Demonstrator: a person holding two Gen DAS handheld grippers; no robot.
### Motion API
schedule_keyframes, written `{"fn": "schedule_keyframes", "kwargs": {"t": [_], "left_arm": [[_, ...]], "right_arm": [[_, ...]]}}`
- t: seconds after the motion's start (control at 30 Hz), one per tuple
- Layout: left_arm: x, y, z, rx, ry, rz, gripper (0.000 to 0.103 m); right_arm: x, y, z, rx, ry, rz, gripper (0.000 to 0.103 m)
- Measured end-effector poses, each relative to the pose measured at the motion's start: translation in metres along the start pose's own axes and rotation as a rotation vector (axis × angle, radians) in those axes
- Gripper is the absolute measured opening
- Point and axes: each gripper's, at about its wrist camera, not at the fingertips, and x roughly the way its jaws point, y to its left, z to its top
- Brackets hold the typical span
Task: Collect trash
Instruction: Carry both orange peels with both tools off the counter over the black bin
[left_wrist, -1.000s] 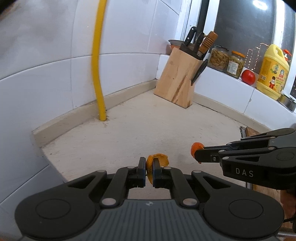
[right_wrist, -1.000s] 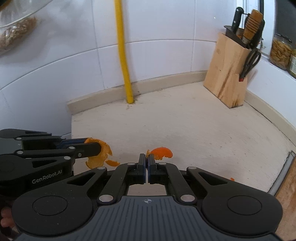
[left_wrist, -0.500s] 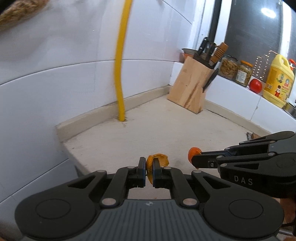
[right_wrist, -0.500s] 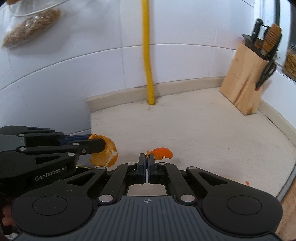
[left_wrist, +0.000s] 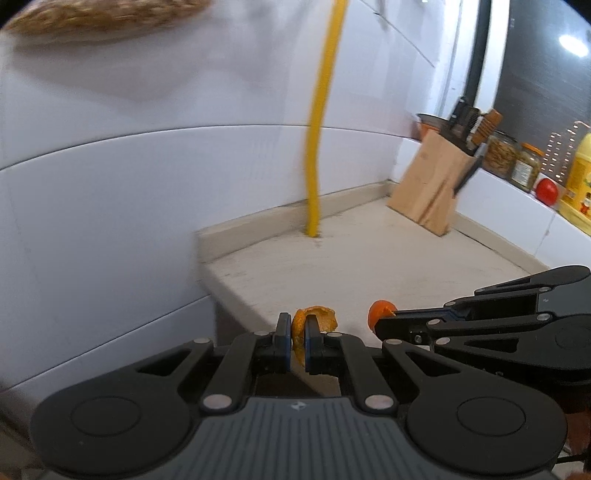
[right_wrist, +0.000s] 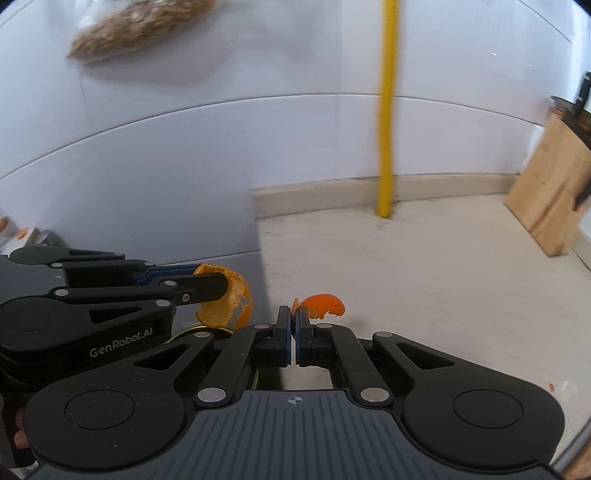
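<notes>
Both peels carried off the counter toward the left

In the left wrist view, our left gripper (left_wrist: 297, 345) is clamped on a curled orange peel (left_wrist: 321, 319), and compared with a second ago the counter edge (left_wrist: 221, 291) has slid to the middle of the view, so we are now over it. In the right wrist view, our right gripper (right_wrist: 294, 341) pinches a smaller orange peel piece (right_wrist: 325, 303); the knife block (right_wrist: 550, 195) has drifted to the far right. We judge that a bin waits on the left; one small orange bit (right_wrist: 550, 386) remains on the counter.
</notes>
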Motion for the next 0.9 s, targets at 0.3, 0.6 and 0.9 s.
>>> {"fn": "schedule_keyframes", "kwargs": {"t": [0.3, 0.6, 0.9], "left_arm": [[-0.022, 0.038, -0.019, -0.059, 0.007, 0.102, 0.003], [-0.033, 0.065, -0.037, -0.103, 0.036, 0.169, 0.003], [-0.040, 0.076, -0.049, -0.113, 0.059, 0.188, 0.003]], "right_arm": [[0.019, 0.046, 0.004, -0.069, 0.025, 0.094, 0.003], [0.034, 0.080, 0.001, -0.103, 0.060, 0.161, 0.003], [0.041, 0.100, -0.006, -0.115, 0.090, 0.193, 0.003]]}}
